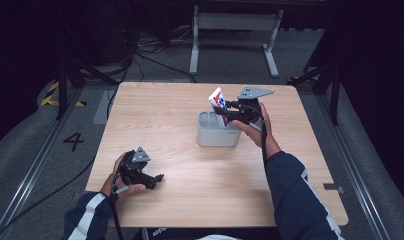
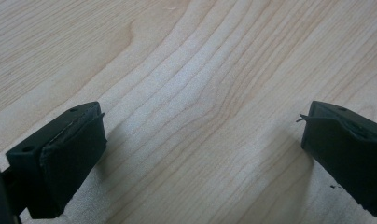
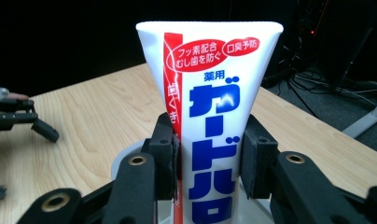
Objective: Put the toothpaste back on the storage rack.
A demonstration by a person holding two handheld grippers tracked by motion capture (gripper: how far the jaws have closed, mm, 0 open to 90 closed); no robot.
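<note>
Looks like a lab or recording studio setup, not anybody's home. The light wood surface (image 1: 155, 125) sits alone in a dark room with black all around it. Bundles of cables (image 1: 140, 50) snake over the grey carpeted floor (image 1: 25, 150) at about 11 o'clock, and a white metal desk frame (image 1: 235, 35) stands at 12. There's yellow-black hazard tape (image 1: 52, 95) at 10 o'clock, floor rails on both sides, plus a big "4" (image 1: 73, 141) marked on the floor at 9.
</note>
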